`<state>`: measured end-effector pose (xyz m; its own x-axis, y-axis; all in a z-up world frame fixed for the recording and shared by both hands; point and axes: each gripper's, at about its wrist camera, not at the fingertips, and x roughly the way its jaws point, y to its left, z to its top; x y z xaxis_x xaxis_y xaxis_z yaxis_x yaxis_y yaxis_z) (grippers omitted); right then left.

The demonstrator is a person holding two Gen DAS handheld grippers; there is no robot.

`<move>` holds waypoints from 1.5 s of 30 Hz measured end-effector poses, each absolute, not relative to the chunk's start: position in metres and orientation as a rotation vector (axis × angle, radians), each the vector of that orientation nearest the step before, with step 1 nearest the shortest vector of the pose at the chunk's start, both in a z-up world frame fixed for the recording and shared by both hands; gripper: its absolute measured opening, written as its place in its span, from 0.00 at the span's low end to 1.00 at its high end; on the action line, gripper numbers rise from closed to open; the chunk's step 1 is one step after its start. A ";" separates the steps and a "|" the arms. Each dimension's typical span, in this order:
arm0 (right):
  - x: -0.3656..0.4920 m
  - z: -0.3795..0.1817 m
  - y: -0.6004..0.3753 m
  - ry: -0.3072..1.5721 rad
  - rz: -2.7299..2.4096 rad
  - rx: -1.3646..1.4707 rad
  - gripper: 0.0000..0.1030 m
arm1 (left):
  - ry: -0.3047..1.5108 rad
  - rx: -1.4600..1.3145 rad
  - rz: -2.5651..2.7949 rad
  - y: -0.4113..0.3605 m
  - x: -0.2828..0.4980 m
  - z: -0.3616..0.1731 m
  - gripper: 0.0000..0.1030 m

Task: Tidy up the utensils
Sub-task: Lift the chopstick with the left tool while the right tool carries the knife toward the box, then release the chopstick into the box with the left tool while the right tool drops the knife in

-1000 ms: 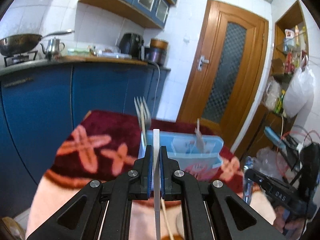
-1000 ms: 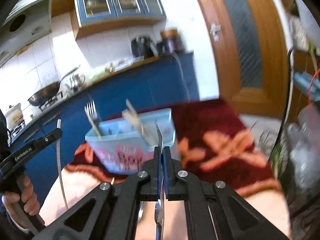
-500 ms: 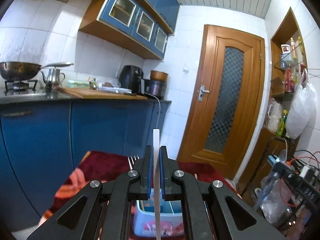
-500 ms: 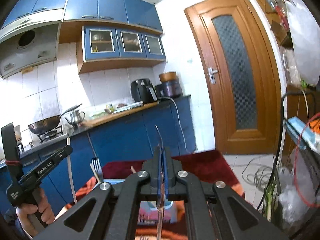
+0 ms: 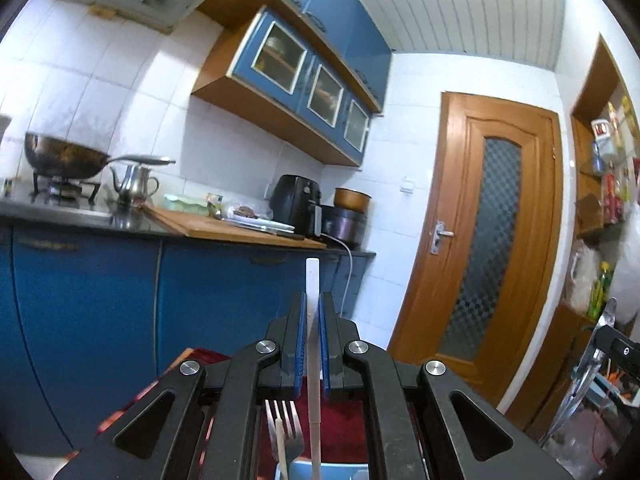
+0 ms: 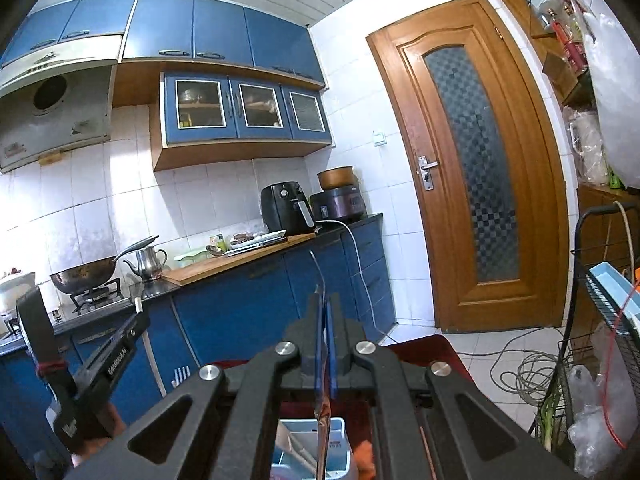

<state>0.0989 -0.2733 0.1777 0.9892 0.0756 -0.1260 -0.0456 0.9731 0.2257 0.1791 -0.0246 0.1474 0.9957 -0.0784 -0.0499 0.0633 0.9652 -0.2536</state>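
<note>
My left gripper [image 5: 312,300] is shut on a white stick-like utensil [image 5: 312,280] that stands upright between its blue pads. Below it, a fork [image 5: 285,420] stands tines up in a light blue utensil holder [image 5: 340,472] on a dark red cloth [image 5: 348,432]. My right gripper [image 6: 324,304] is shut on a thin metal utensil [image 6: 321,280], seen edge-on, whose lower end hangs over the utensil holder [image 6: 338,428]. In the right wrist view the left gripper [image 6: 120,344] is at the left, held by a hand. The fork [image 6: 181,376] shows beside it.
Blue cabinets and a worktop [image 5: 240,232] with a wok [image 5: 64,158], a kettle and an air fryer [image 6: 286,208] lie ahead. A wooden door [image 6: 476,168] is on the right. Cables [image 6: 532,368] lie on the floor, and a wire rack [image 6: 600,300] with bags stands at the far right.
Both grippers have risen and tipped up towards level. The utensil holder and the red cloth have dropped to the bottom edge of both views. Each gripper still holds its utensil.
</note>
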 end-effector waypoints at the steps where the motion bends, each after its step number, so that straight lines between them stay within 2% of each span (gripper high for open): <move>1: 0.104 0.174 -0.273 0.137 0.062 0.224 0.04 | 0.056 -0.254 -0.066 -0.026 0.180 0.145 0.06; 9: 0.126 0.141 -0.269 0.181 0.071 0.201 0.04 | 0.038 -0.230 -0.036 -0.033 0.189 0.118 0.06; 22: 0.155 0.101 -0.262 0.316 0.136 0.208 0.06 | 0.128 -0.194 -0.072 -0.039 0.201 0.089 0.06; 23: 0.155 0.100 -0.262 0.319 0.140 0.218 0.08 | 0.138 -0.191 -0.097 -0.041 0.201 0.088 0.08; 24: 0.155 0.100 -0.263 0.320 0.146 0.226 0.14 | 0.145 -0.189 -0.112 -0.042 0.202 0.087 0.10; 26: 0.153 0.100 -0.264 0.314 0.148 0.236 0.23 | 0.148 -0.175 -0.120 -0.046 0.200 0.088 0.23; 29: 0.151 0.103 -0.266 0.299 0.160 0.248 0.25 | 0.145 -0.154 -0.126 -0.051 0.196 0.089 0.35; 45: 0.119 0.122 -0.267 0.293 0.166 0.273 0.29 | 0.284 -0.135 -0.131 -0.041 0.168 0.100 0.36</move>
<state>0.1193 -0.2667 0.1221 0.9441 0.2003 -0.2619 -0.1214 0.9497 0.2887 0.1680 -0.0413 0.0999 0.9515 -0.1473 -0.2700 0.1094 0.9825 -0.1506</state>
